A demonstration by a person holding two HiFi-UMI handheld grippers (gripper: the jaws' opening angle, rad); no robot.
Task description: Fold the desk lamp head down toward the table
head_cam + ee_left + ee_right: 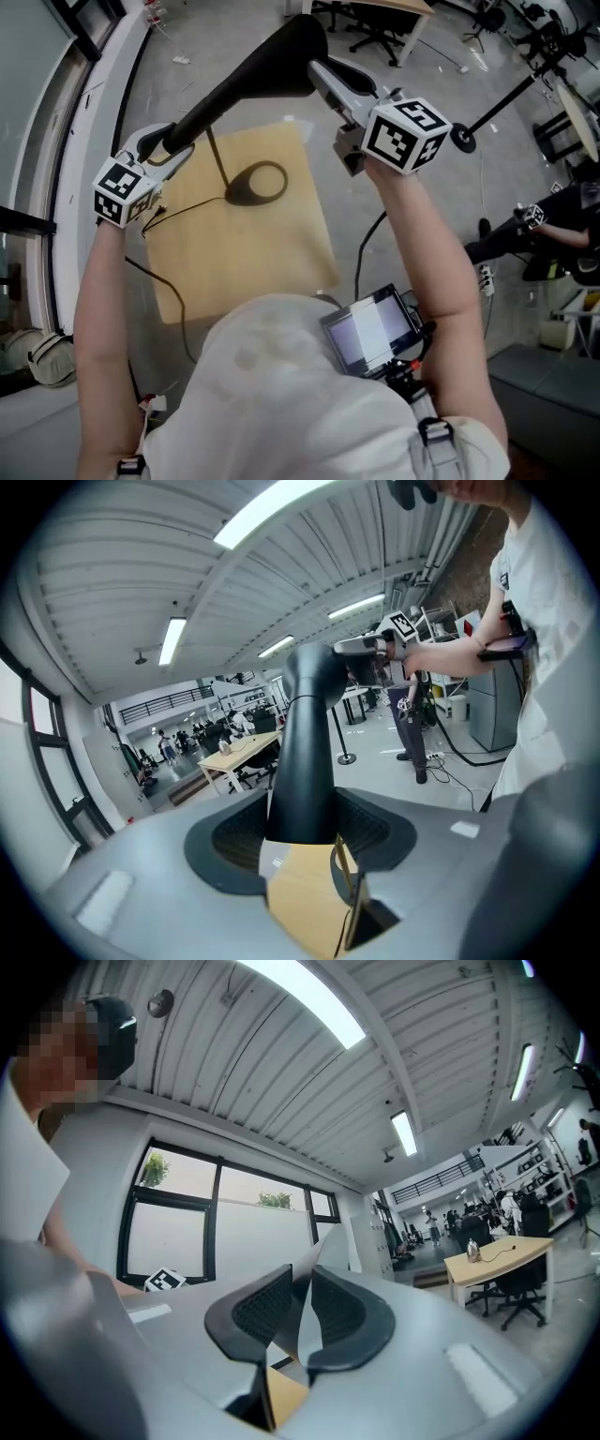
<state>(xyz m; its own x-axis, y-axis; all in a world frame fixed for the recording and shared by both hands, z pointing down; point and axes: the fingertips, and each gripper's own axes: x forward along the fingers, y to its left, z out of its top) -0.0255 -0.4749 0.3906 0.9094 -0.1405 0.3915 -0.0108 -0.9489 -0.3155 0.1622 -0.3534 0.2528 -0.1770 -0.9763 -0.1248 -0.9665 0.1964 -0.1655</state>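
Head view: right gripper (325, 77) pinches the thin head (324, 1252) atop the slanting arm (239, 82), which left gripper (173, 139) clamps lower down, table (281, 239) beneath.

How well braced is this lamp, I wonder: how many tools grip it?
2. The left tool clamps the lamp arm low, at the head view's left; the right tool clamps the lamp head, top centre.
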